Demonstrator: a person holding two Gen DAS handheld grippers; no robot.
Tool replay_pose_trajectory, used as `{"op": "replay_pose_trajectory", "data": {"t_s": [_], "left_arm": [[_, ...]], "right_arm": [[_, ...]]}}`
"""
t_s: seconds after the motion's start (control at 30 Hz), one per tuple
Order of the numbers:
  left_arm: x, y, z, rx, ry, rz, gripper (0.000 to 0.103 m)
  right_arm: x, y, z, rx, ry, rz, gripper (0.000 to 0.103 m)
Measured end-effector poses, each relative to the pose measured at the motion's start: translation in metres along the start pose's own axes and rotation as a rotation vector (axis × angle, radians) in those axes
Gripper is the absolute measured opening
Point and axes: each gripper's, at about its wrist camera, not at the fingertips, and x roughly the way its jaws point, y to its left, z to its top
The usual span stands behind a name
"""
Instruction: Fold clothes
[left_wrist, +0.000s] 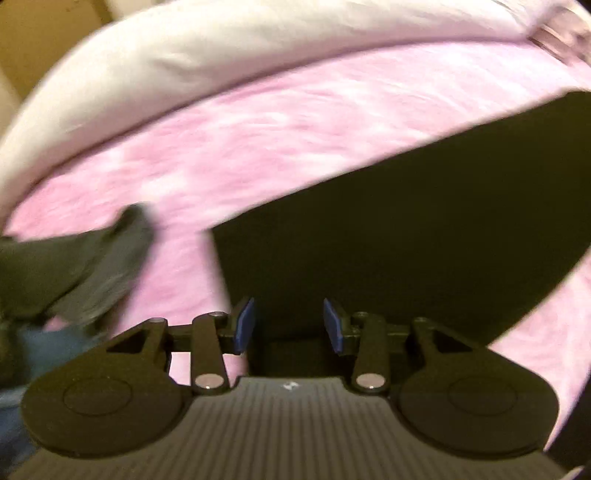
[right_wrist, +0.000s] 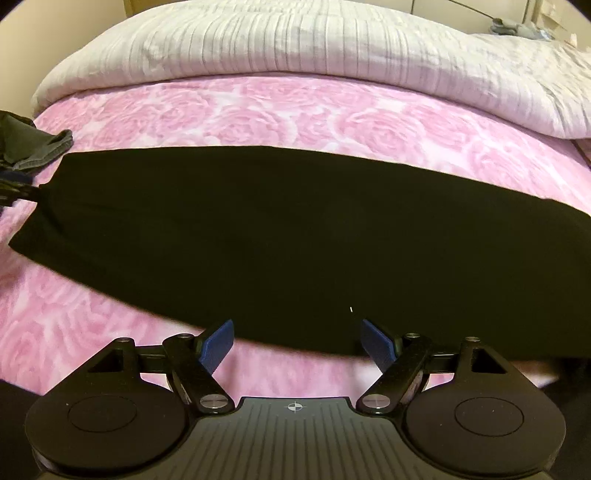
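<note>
A bed (right_wrist: 258, 110) with a pink rose-patterned cover carries a pale quilt (right_wrist: 295, 40) along its far side and, nearer, a black garment (right_wrist: 258, 229) laid flat in one long band, its long axis running left to right across the right wrist view. It looks smoothed and ready for a fold, so the next move likely calls for pinching an end or near edge and carrying it over. A grey garment (right_wrist: 40, 146) lies crumpled by its left end; the right gripper (right_wrist: 295, 341) hovers wide apart over the near hem, the left gripper (left_wrist: 288, 325) partly apart, both holding nothing.
</note>
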Motion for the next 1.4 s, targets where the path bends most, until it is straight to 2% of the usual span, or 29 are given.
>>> {"op": "replay_pose_trajectory", "data": {"t_s": [0.07, 0.1, 0.2, 0.27, 0.3, 0.4, 0.47, 0.57, 0.77, 0.83, 0.97, 1.1, 1.27, 1.4], "left_arm": [[0.022, 0.002, -0.003, 0.035, 0.048, 0.015, 0.036], [0.031, 0.007, -0.006, 0.036, 0.076, 0.035, 0.042], [0.026, 0.031, -0.012, -0.049, 0.094, 0.103, 0.044], [0.021, 0.045, -0.015, -0.1, 0.107, 0.146, 0.04], [0.014, 0.044, -0.015, -0.102, 0.115, 0.158, 0.036], [-0.02, 0.032, -0.014, -0.138, 0.099, 0.154, 0.036], [-0.053, 0.014, -0.018, -0.175, 0.093, 0.138, 0.038], [-0.098, -0.025, -0.024, -0.202, 0.095, 0.074, 0.046], [-0.186, -0.117, -0.063, -0.275, 0.131, -0.004, 0.057], [-0.209, -0.144, -0.074, -0.298, 0.144, 0.001, 0.063], [-0.25, -0.196, -0.093, -0.329, 0.167, 0.031, 0.065], [-0.28, -0.241, -0.099, -0.355, 0.176, 0.07, 0.067], [-0.306, -0.281, -0.086, -0.388, 0.152, 0.093, 0.069], [-0.32, -0.301, -0.066, -0.388, 0.115, 0.089, 0.071]], "right_arm": [[-0.006, 0.0, -0.005, 0.005, 0.009, -0.008, 0.079], [-0.009, -0.001, -0.008, 0.009, 0.011, -0.014, 0.079], [-0.023, -0.005, -0.016, 0.013, 0.006, -0.031, 0.079], [-0.033, -0.01, -0.021, 0.027, 0.01, -0.044, 0.079], [-0.038, -0.014, -0.024, 0.04, 0.017, -0.05, 0.079], [-0.056, -0.025, -0.03, 0.082, 0.037, -0.067, 0.079], [-0.073, -0.038, -0.033, 0.121, 0.047, -0.071, 0.079], [-0.107, -0.066, -0.038, 0.176, 0.057, -0.092, 0.079], [-0.184, -0.151, -0.065, 0.274, 0.09, -0.177, 0.079], [-0.211, -0.182, -0.08, 0.297, 0.097, -0.196, 0.079], [-0.26, -0.239, -0.115, 0.313, 0.123, -0.204, 0.08], [-0.304, -0.285, -0.139, 0.304, 0.122, -0.189, 0.08], [-0.34, -0.322, -0.146, 0.233, 0.126, -0.183, 0.08], [-0.354, -0.329, -0.146, 0.188, 0.142, -0.183, 0.08]]}}
